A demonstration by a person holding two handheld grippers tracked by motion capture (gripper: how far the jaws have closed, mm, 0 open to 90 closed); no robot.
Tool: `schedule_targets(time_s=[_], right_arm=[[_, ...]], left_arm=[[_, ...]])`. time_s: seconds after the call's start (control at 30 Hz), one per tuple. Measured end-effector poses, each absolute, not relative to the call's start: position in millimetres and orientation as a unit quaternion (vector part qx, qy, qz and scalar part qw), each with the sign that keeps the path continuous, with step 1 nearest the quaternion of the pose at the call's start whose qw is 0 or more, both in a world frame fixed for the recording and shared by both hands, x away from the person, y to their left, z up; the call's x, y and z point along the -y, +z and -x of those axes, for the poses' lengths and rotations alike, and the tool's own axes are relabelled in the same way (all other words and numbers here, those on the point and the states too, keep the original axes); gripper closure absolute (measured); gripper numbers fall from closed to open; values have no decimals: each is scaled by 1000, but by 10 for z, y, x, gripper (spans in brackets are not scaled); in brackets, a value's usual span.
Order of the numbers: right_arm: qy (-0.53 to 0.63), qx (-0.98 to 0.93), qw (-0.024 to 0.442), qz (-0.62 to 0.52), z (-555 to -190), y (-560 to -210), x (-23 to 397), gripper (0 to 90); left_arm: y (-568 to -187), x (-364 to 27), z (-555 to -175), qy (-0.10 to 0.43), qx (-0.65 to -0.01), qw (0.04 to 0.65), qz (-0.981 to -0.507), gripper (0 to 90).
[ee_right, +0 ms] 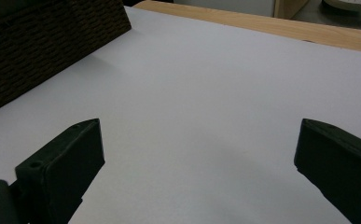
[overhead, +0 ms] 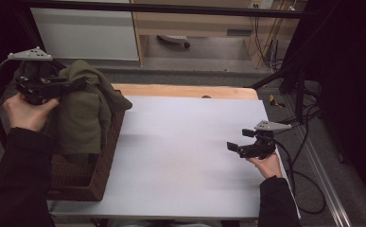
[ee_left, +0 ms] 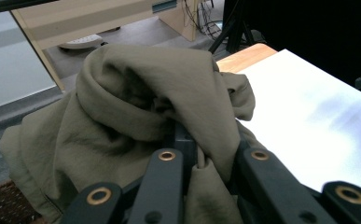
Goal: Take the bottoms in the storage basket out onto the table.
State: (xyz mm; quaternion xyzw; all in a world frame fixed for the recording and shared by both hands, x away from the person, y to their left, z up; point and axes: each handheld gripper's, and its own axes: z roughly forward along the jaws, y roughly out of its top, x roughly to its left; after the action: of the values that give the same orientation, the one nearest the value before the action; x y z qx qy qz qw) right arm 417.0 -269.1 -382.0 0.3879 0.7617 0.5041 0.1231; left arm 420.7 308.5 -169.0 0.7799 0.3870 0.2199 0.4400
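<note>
Left gripper (overhead: 79, 84) raised at far left over the wicker basket (overhead: 106, 165), hand behind it, jaws clamped on a fold of olive-green cloth (overhead: 81, 111). Cloth hangs bunched and wrinkled from the jaws down into the basket; its lower end is hidden by the basket wall. Right gripper (overhead: 231, 146) held low over the white desk (overhead: 180, 151) at right, pointing left, jaws wide apart, holding nothing. Basket's near-left corner is cut off by the sleeve.
</note>
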Motion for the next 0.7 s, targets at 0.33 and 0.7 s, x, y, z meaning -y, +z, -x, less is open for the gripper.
schedule_targets(time_s=[0.33,0.7], right_arm=[[504,-762,123,-389,-4169,-3821,2688,23],[504,-762,123,-388,-4170,-3821,2690,22]], left_arm=[[-1645,-2981,-4210,214,-377,446,-783,826],[-1607,-2832,-4213,209,-367,451,-786,826]])
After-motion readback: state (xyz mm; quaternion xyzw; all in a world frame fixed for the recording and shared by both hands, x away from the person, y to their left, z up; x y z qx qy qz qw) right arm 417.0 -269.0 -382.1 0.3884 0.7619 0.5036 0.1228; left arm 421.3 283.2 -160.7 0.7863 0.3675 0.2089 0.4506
